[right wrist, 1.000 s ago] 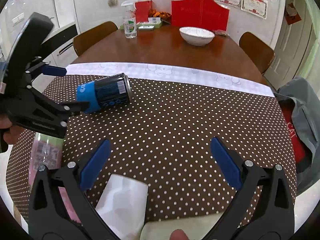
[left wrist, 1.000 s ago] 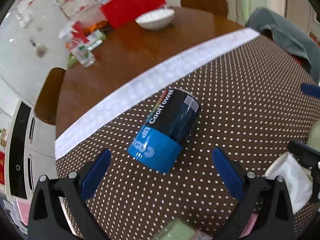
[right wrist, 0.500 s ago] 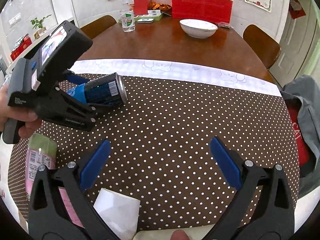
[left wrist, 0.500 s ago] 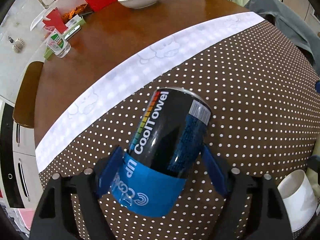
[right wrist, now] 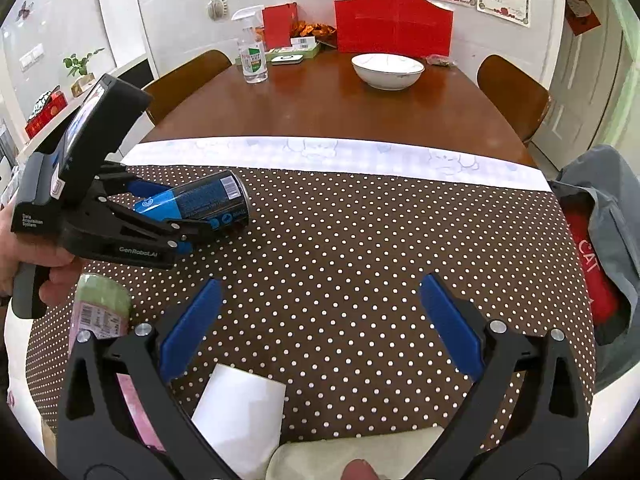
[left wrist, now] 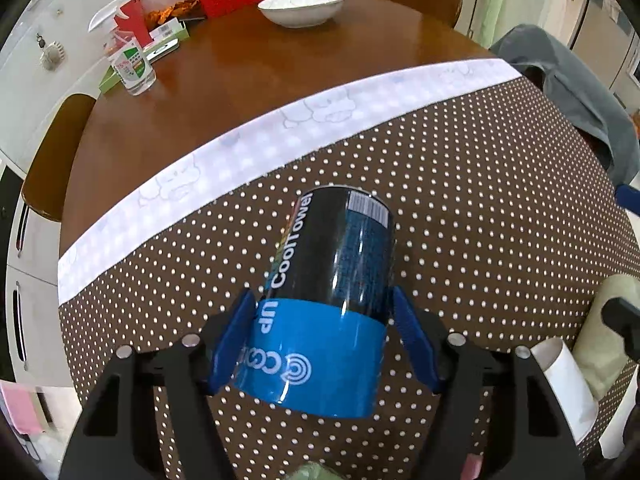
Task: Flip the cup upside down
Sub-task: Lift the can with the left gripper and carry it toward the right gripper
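The cup (left wrist: 328,300) is a black can-shaped tumbler with a blue band and "CoolTowel" lettering. It lies on its side on the dotted brown tablecloth (left wrist: 480,208). My left gripper (left wrist: 322,340) is shut on its blue end, one blue pad on each side. In the right wrist view the cup (right wrist: 200,200) lies at the left, held by the left gripper (right wrist: 160,220). My right gripper (right wrist: 316,320) is open and empty over the cloth near the front edge.
A white paper cup (right wrist: 240,412) lies by the right gripper. A green-capped bottle (right wrist: 100,312) lies at the front left. A white bowl (right wrist: 387,70), a spray bottle (right wrist: 252,56) and a red stand (right wrist: 394,28) sit at the far end. A grey jacket (right wrist: 604,208) hangs at the right.
My left gripper moved forward around the cup's blue end and closed on it. The cup's far end now points more straight ahead. The right gripper stayed in place, open.
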A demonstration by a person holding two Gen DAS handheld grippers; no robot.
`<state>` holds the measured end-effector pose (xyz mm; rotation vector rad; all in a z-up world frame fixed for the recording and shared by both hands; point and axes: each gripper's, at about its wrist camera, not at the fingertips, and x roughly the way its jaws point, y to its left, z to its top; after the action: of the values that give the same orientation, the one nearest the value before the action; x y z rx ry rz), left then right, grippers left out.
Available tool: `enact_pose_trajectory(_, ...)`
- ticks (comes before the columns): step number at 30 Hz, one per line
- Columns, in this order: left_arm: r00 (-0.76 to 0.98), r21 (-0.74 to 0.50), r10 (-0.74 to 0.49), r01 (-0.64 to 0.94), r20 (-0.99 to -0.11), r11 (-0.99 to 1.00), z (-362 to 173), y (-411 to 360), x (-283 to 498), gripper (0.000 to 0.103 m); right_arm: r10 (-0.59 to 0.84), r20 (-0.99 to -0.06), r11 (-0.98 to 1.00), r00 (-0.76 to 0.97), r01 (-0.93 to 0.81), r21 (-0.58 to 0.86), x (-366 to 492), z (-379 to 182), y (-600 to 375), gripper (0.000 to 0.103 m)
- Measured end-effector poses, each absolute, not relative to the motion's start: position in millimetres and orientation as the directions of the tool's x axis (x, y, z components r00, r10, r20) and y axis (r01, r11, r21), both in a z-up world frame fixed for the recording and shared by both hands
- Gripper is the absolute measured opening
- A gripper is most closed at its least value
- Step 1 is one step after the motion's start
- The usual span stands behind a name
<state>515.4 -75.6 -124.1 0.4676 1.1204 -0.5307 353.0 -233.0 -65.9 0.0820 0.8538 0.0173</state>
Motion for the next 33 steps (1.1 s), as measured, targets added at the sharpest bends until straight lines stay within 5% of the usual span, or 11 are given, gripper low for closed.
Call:
enact_pose_trajectory(12, 0.319, 0.158, -0.064, 0.621, -0.946, 0.768, -144, -94, 529, 0.07, 0.054, -0.749, 0.995, 0.66, 0.024, 0.092, 341, -64, -230, 0.097)
enact_pose_trajectory(33, 0.424, 0.04, -0.246, 0.563, -0.872, 0.826, -76, -65, 468, 0.067, 0.048, -0.714, 0.991, 0.698, 0.057, 0.121, 306, -42, -237, 0.097)
